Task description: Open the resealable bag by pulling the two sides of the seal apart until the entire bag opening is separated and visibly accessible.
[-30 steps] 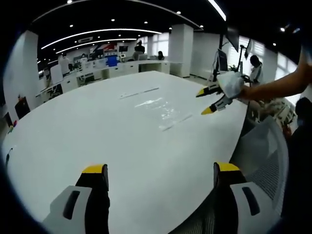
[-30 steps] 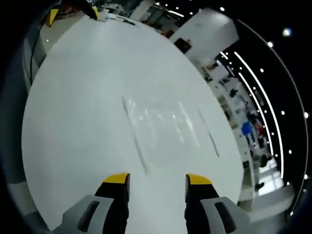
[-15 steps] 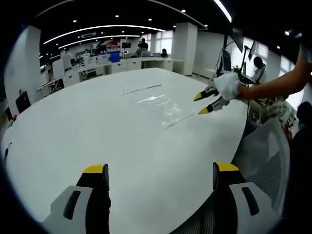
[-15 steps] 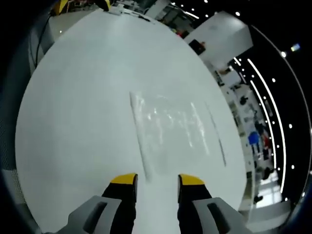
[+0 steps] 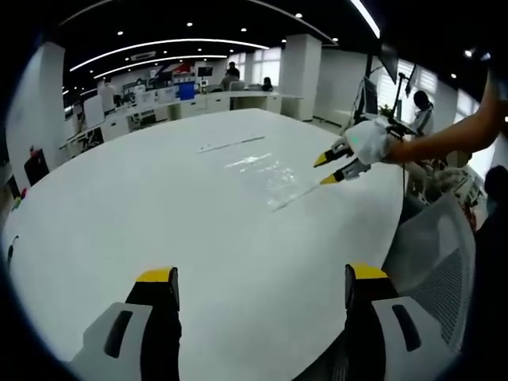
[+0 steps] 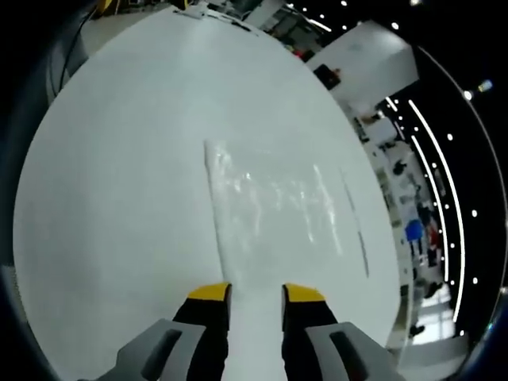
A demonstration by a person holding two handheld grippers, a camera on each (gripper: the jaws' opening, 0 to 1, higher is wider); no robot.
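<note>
A clear resealable bag (image 5: 266, 171) lies flat on the white table (image 5: 119, 214), its seal strip along the near right edge. My left gripper (image 5: 254, 278) hangs open over the table's near part, far from the bag. A gloved hand holds my right gripper (image 5: 321, 171) at the bag's right edge, yellow tips a little apart. In the right gripper view the bag (image 6: 270, 198) spreads ahead, and the seal strip runs down to my right gripper (image 6: 255, 292). Its jaws stand narrowly apart just above the strip's near end, with a bare gap between them.
A thin pale strip (image 5: 230, 144) lies on the table beyond the bag. A mesh office chair (image 5: 432, 254) stands at the table's right edge under the person's arm (image 5: 452, 139). Desks, monitors and people fill the far office.
The right gripper's jaws have narrowed and come closer to the bag's seal edge. The left gripper has stayed nearly still.
</note>
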